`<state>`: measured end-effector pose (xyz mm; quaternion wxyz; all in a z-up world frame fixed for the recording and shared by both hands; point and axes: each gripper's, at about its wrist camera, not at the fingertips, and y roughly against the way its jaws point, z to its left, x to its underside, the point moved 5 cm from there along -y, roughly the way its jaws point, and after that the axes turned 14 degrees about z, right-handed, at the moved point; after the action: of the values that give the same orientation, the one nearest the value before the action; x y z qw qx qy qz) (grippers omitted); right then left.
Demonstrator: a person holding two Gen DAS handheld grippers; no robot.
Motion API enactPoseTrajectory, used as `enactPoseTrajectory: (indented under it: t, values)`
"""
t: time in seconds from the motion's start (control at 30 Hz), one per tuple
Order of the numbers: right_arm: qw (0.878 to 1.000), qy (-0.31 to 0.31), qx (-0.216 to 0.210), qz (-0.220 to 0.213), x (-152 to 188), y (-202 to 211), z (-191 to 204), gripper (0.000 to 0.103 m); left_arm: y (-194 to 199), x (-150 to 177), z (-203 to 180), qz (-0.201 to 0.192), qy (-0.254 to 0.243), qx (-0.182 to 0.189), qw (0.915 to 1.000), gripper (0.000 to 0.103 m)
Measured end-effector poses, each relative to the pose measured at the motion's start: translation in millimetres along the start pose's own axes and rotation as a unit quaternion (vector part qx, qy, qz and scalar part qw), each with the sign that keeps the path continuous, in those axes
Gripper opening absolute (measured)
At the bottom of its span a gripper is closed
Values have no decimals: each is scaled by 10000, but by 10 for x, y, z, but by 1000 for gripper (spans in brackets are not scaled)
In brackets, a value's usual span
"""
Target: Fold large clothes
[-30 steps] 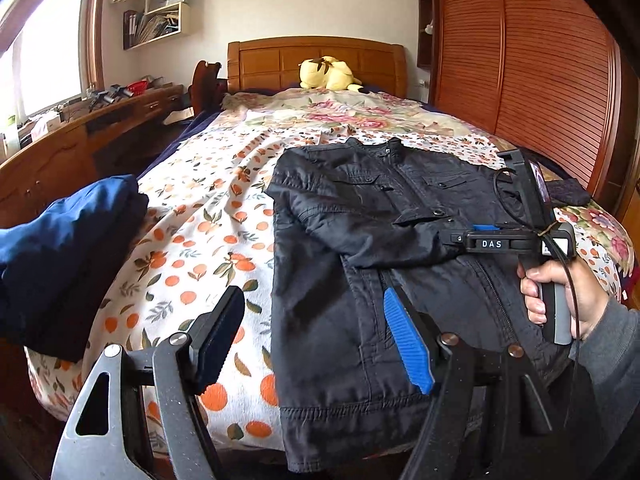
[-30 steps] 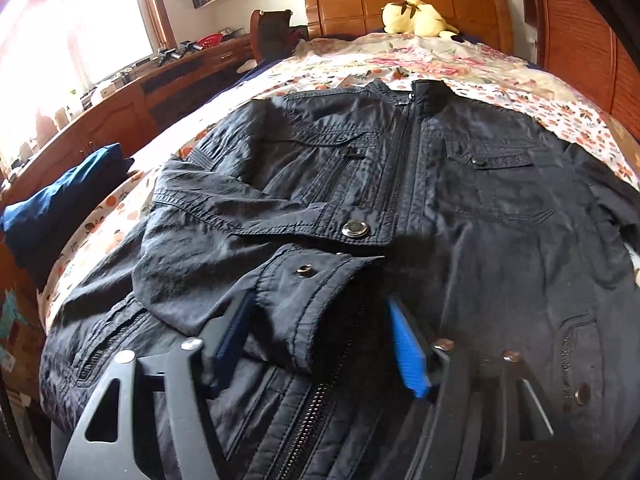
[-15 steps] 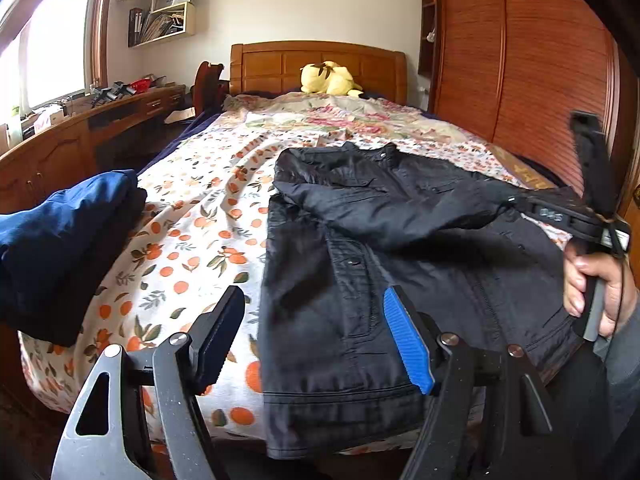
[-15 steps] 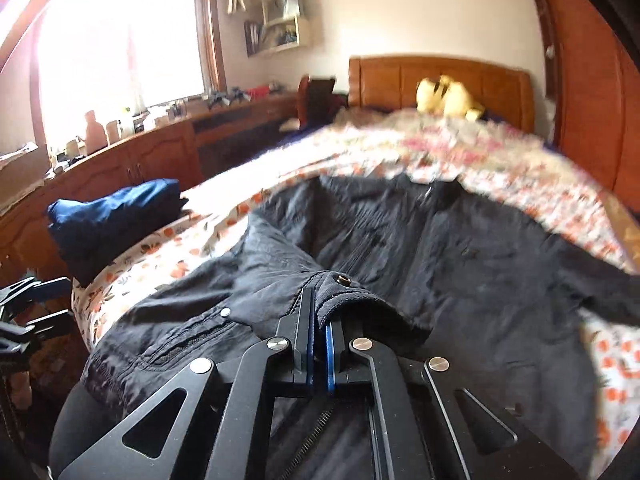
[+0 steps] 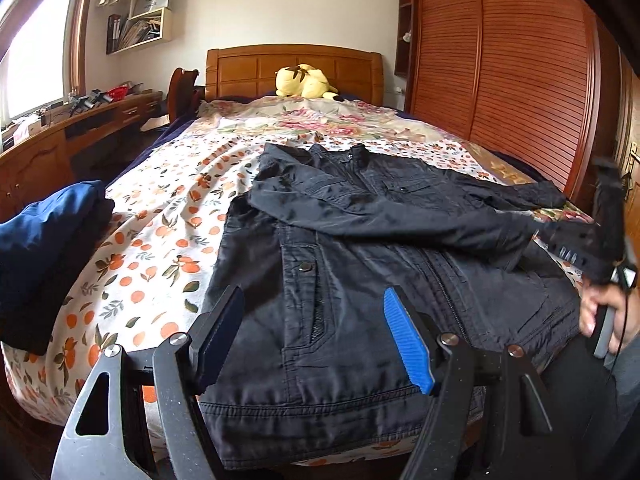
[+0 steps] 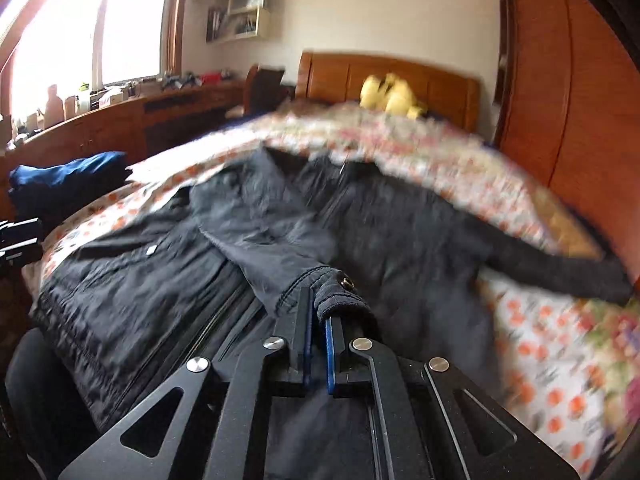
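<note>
A black jacket (image 5: 360,264) lies front up on the flowered bed (image 5: 160,208). Its left sleeve (image 5: 400,220) is stretched across the chest toward the right. My right gripper (image 6: 318,320) is shut on that sleeve's cuff (image 6: 328,288) and holds it over the jacket's lower right; it shows blurred in the left wrist view (image 5: 580,244). The other sleeve (image 6: 560,264) lies out to the right on the bed. My left gripper (image 5: 316,336) is open and empty, above the jacket's hem near the foot of the bed.
A folded blue garment (image 5: 44,248) sits at the bed's left edge. A yellow plush toy (image 5: 304,82) lies by the headboard. A wooden desk (image 5: 72,132) runs along the left; a wooden wardrobe (image 5: 500,80) stands on the right.
My right gripper shut on the sleeve cuff, then pulled the sleeve across the jacket to the right. My left gripper stayed open and drew back slightly.
</note>
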<state>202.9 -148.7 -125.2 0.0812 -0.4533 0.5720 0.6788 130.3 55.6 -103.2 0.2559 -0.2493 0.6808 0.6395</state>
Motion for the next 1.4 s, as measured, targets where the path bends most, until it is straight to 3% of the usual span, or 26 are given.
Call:
enactPoseTrajectory:
  t: [0.07, 0.17, 0.23, 0.3, 0.37, 0.57, 0.67, 0.83, 0.97, 1.23, 1.4]
  values:
    - [9998, -13, -109, 153, 84, -73, 20, 4, 8, -10, -34, -12, -22, 5, 10000, 73]
    - [9996, -9, -197, 204, 116, -71, 25, 13, 31, -17, -65, -37, -48, 3, 10000, 73]
    - [9997, -43, -224, 115, 126, -17, 7, 22, 31, -18, -90, -30, -61, 14, 10000, 73]
    - [9998, -59, -183, 44, 94, 18, -65, 39, 19, -20, -110, -17, -78, 10, 10000, 73]
    - [9998, -132, -93, -92, 137, 107, -188, 42, 14, -23, -140, -26, -99, 12, 9999, 73]
    - [9990, -203, -156, -360, 154, 209, -258, 43, -128, -88, -200, 17, -116, 58, 9999, 73]
    - [9997, -125, -84, -206, 93, 99, -244, 43, -244, -146, -240, 50, -163, 67, 9998, 73]
    - [9991, -236, -309, 137, -94, -159, -296, 43, -483, -281, -356, 114, -294, 90, 9995, 73]
    - [9993, -148, -125, 331, -232, -306, -438, 43, -692, -398, -469, 179, -391, 141, 9990, 73]
    - [9974, -513, -106, 487, -266, -420, -804, 43, -1063, -685, -725, 222, -541, 341, 9977, 73]
    - [9973, -618, -7, 385, -222, -285, -864, 43, -1266, -880, -918, 218, -671, 475, 9964, 73]
